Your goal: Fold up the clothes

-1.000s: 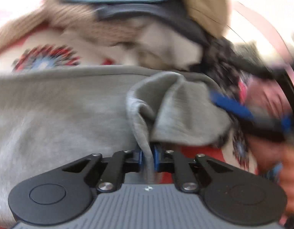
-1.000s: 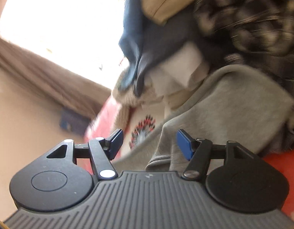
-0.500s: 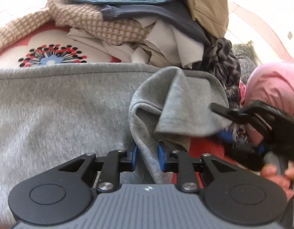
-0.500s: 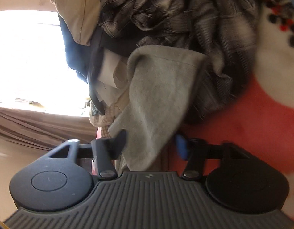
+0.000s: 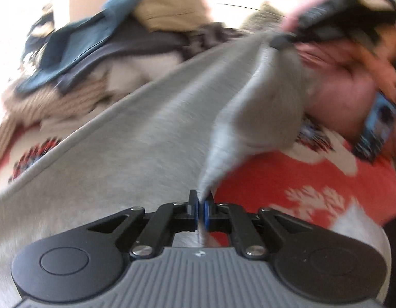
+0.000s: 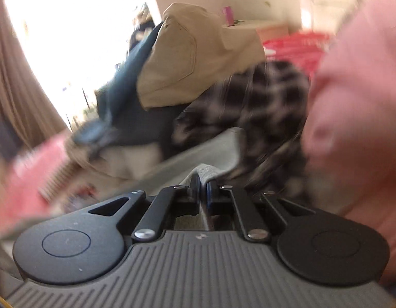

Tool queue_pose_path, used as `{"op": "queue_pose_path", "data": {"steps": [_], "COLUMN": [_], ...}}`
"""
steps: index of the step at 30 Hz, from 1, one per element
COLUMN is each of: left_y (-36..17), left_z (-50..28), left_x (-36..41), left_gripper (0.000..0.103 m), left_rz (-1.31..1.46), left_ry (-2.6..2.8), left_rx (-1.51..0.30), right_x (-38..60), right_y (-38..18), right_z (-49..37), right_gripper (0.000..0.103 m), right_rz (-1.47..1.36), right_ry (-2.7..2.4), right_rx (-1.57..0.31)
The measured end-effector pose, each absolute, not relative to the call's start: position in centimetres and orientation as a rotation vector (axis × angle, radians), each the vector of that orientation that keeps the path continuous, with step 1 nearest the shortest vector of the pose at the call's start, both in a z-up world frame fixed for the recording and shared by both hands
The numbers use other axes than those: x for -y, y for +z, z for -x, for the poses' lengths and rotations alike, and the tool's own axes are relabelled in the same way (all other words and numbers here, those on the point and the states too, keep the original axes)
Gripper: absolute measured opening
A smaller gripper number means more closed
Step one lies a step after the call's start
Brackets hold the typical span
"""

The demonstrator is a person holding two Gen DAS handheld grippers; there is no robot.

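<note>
A grey sweatshirt (image 5: 115,169) lies spread on a red and white flowered blanket (image 5: 300,179). My left gripper (image 5: 201,205) is shut on a bunched fold at its near edge, and the cloth runs up taut to the right. At the upper right of the left wrist view, my right gripper (image 5: 280,41) pinches the far end of that grey flap. In the right wrist view the right gripper (image 6: 202,186) is shut on grey cloth (image 6: 218,154). Both views are blurred by motion.
A heap of unfolded clothes sits behind the sweatshirt: a blue garment (image 5: 77,46), a tan one (image 6: 192,54), a dark plaid shirt (image 6: 257,102), a beige houndstooth knit (image 5: 51,102). A person's pink sleeve (image 6: 357,97) fills the right. A curtain (image 6: 15,82) hangs beside a bright window.
Both grippers have closed on the grey sweatshirt's flap and lifted it, so the cloth now stretches between them. Both views have rolled and blurred.
</note>
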State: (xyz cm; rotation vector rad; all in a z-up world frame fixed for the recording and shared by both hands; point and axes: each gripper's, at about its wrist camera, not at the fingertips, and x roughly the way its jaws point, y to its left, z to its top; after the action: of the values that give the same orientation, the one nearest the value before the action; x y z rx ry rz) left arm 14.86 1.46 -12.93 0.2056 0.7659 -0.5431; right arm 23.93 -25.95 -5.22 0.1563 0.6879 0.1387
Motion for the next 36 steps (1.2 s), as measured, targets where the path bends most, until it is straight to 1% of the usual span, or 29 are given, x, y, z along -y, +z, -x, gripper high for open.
{"op": "queue_pose_path", "data": {"steps": [5, 8, 11, 12, 13, 14, 15, 16, 17, 19, 20, 21, 22, 23, 26, 31, 33, 35, 36], "left_y": [-12.5, -14.1, -16.2, -16.6, -16.8, -16.7, -16.7, -16.7, -16.7, -16.7, -16.7, -16.7, -16.6, -16.5, -16.4, -16.3, -16.3, -16.4, -16.5], "left_z": [-13.4, -14.5, -15.9, -16.2, -16.3, -16.3, -16.2, -16.1, -16.0, -15.8, -15.8, -15.8, -15.9, -15.9, -16.0, -16.0, -15.9, -15.8, -15.7], "left_x": [2.0, 3.8, 4.8, 4.9, 4.9, 4.9, 4.8, 4.8, 4.7, 4.6, 4.5, 4.4, 4.4, 4.3, 4.3, 4.1, 4.0, 3.8, 3.8], "left_gripper": [0.005, 0.005, 0.005, 0.005, 0.007, 0.008, 0.01, 0.013, 0.013, 0.014, 0.015, 0.015, 0.015, 0.016, 0.016, 0.016, 0.015, 0.01, 0.006], "left_rz": [-0.441, -0.522, -0.54, -0.534, -0.527, -0.519, -0.514, -0.512, -0.51, -0.491, -0.475, -0.459, -0.441, -0.424, -0.403, -0.385, -0.376, -0.37, -0.367], "left_ry": [-0.655, -0.665, -0.654, -0.652, -0.651, -0.654, -0.656, -0.657, -0.658, -0.656, -0.655, -0.653, -0.651, -0.648, -0.634, -0.607, -0.598, -0.589, -0.584], "left_rx": [-0.713, -0.771, -0.858, -0.868, -0.873, -0.871, -0.869, -0.864, -0.858, -0.849, -0.85, -0.851, -0.852, -0.853, -0.86, -0.866, -0.865, -0.86, -0.857], "right_x": [25.3, 23.9, 23.0, 22.9, 22.9, 22.9, 23.1, 23.3, 23.7, 25.0, 25.7, 26.6, 27.5, 28.6, 31.6, 34.2, 34.1, 33.5, 33.2], "right_y": [-3.3, -5.3, -9.1, -10.5, -11.9, -13.0, -13.6, -13.6, -13.1, -11.3, -10.3, -9.4, -8.7, -8.5, -10.6, -17.1, -19.0, -20.6, -21.1], "right_z": [-25.2, -27.4, -29.8, -30.3, -30.7, -30.8, -30.6, -30.0, -29.2, -26.9, -25.6, -24.0, -22.4, -21.0, -17.6, -14.1, -14.0, -14.4, -14.6], "right_gripper": [0.003, 0.003, 0.004, 0.005, 0.007, 0.015, 0.029, 0.033, 0.035, 0.035, 0.043, 0.055, 0.06, 0.061, 0.061, 0.061, 0.061, 0.058, 0.05], "right_rz": [0.191, 0.34, 0.428, 0.447, 0.473, 0.504, 0.525, 0.524, 0.504, 0.404, 0.347, 0.258, 0.146, 0.02, -0.391, -0.935, -1.05, -1.101, -1.109], "right_ry": [0.166, 0.153, 0.112, 0.089, 0.06, 0.03, 0.001, -0.024, -0.04, -0.038, -0.036, -0.032, -0.03, -0.019, 0.026, -0.006, 0.012, 0.008, -0.005], "right_rx": [-0.791, -0.861, -0.944, -0.968, -0.98, -0.981, -0.962, -0.935, -0.909, -0.852, -0.822, -0.79, -0.779, -0.791, -0.885, -0.958, -0.943, -0.938, -0.921]}}
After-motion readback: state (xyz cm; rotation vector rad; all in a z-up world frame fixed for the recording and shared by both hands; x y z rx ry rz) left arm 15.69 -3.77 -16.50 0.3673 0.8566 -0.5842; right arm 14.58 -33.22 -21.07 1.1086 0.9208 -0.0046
